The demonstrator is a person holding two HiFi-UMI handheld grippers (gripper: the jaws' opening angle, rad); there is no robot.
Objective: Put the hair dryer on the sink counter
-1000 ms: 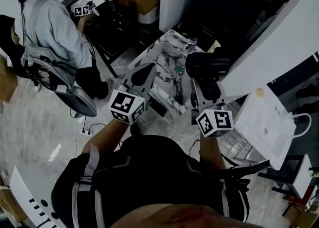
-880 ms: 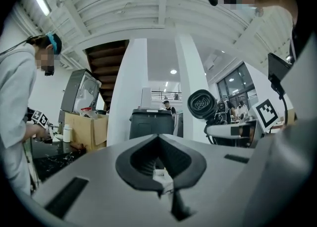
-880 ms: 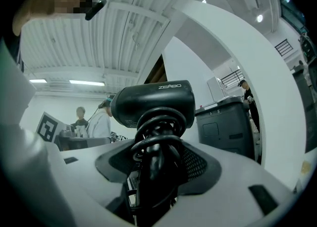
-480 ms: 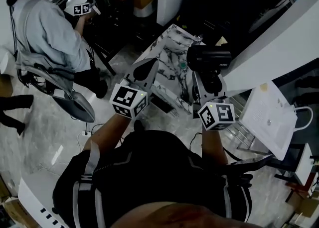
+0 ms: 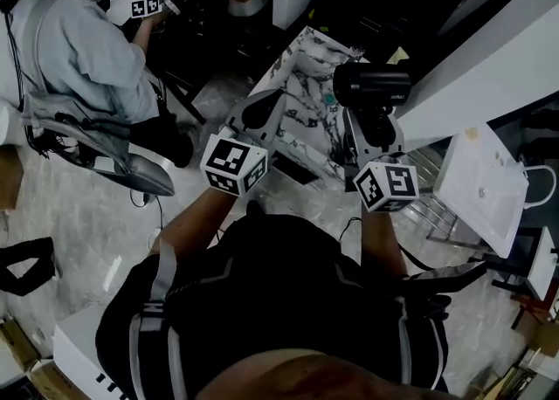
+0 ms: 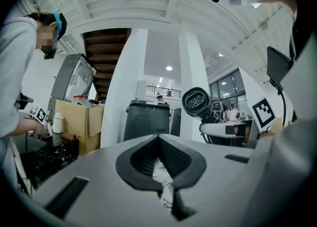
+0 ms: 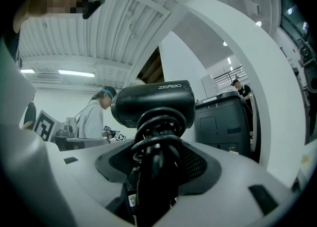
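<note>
A black hair dryer [image 5: 371, 84] [image 7: 152, 103] with its cord coiled round the handle is held up in the air, my right gripper [image 5: 371, 127] [image 7: 153, 171] shut on its handle. In the left gripper view the hair dryer [image 6: 197, 102] shows barrel-end on, up to the right. My left gripper [image 5: 253, 119] [image 6: 159, 164] is shut with nothing between its jaws, level with the right one. Just beyond both grippers lies a marble-patterned counter top [image 5: 301, 93]. No sink basin shows in any view.
A seated person [image 5: 79, 49] in a grey top works at a dark desk at the upper left. A white curved wall [image 5: 489, 58] runs along the right. A white board [image 5: 480, 184] leans at the right. A dark bin [image 6: 146, 119] and a cardboard box [image 6: 74, 122] stand ahead.
Both grippers and the hair dryer have shifted slightly up and to the right in the head view. The marble top has drawn closer under them. Both grips are unchanged.
</note>
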